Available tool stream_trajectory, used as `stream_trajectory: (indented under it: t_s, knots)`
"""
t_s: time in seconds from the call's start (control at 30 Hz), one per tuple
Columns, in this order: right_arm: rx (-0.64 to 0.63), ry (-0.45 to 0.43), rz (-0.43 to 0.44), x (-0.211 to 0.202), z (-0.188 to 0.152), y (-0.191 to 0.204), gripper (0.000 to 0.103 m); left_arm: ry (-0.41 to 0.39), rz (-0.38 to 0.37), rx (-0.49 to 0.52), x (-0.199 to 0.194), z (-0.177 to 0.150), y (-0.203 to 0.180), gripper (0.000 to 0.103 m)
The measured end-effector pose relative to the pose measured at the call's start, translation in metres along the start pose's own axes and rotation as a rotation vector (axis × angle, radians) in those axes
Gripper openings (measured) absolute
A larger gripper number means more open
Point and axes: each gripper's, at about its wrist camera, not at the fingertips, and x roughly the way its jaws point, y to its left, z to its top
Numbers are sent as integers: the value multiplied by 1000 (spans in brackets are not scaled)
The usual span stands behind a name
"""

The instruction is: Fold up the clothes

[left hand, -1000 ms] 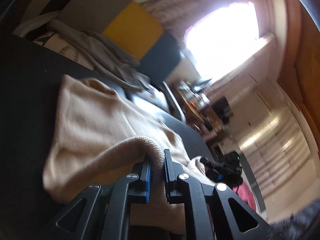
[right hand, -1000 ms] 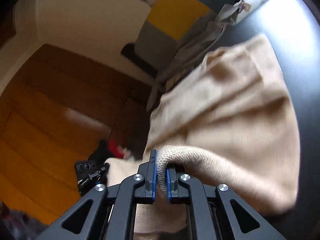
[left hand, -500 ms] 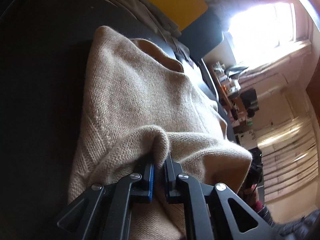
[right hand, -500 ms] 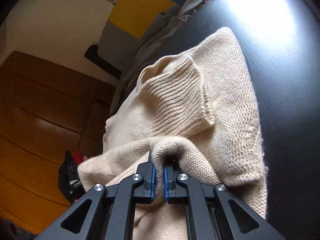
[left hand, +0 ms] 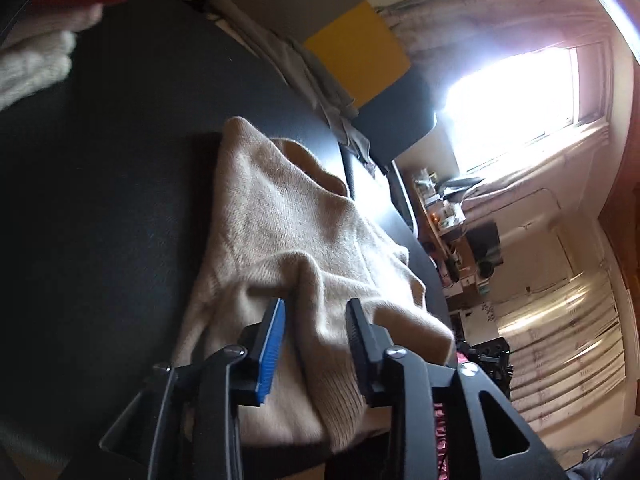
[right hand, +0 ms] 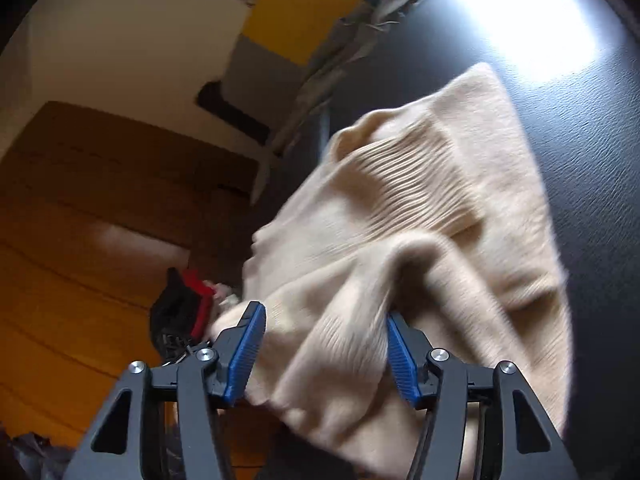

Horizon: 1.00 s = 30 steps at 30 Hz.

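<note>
A beige knit sweater (left hand: 280, 224) lies folded over on the black table (left hand: 100, 200). It also shows in the right wrist view (right hand: 432, 208), with its ribbed hem on top. My left gripper (left hand: 316, 312) is open, its fingers on either side of a raised ridge of the knit. My right gripper (right hand: 324, 324) is open wide, with loose sweater fabric bunched between its blue pads (right hand: 248, 344).
White and red clothes (left hand: 36, 52) are stacked at the table's far left. Grey garments (left hand: 312, 76) hang over a chair with a yellow and grey panel (left hand: 356, 52) behind the table. A bright window (left hand: 512, 108) is at right. Wooden floor (right hand: 60, 280) lies beside the table.
Both grippers were shut on pinched folds of the sweater. Now both have opened and let the fabric go, and the sweater rests on the table.
</note>
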Motion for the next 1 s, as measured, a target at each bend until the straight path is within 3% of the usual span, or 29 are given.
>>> stream_trajectory:
  t_s: [0.2,0.3,0.37,0.4,0.43,0.6,0.7,0.77,0.83,0.87,0.93,1.0]
  knots:
    - [-40,32,-40,24,-4,7,61,58,24,85,14,-13,-10,44]
    - [-97,41,-86,34,-2,14,57,110,93,161,31,-13,-14,43]
    - [-136,59,-116,29,2,8,48,144,111,215,38,-13,-19,37]
    - [-154,72,-132,28,3,7,47,160,76,216,38,-11,-22,18]
    - [-165,82,-138,28,4,6,45,177,29,209,38,-10,-23,8]
    - [-201,93,-77,19,13,11,32,160,-226,187,28,14,-41,8]
    - [-195,34,-21,15,38,16,30,81,-326,141,27,47,-46,8]
    - [-170,-19,15,14,60,14,30,24,-353,75,34,71,-42,8]
    - [-124,-73,27,16,87,5,30,-20,-311,-23,46,92,-28,16]
    - [-91,-95,7,18,98,-4,30,-30,-275,-73,52,100,-17,27]
    - [-25,-135,-39,20,117,-21,33,-35,-223,-163,61,110,2,29]
    - [50,-140,-34,23,124,-36,46,-24,-194,-233,63,113,18,34]
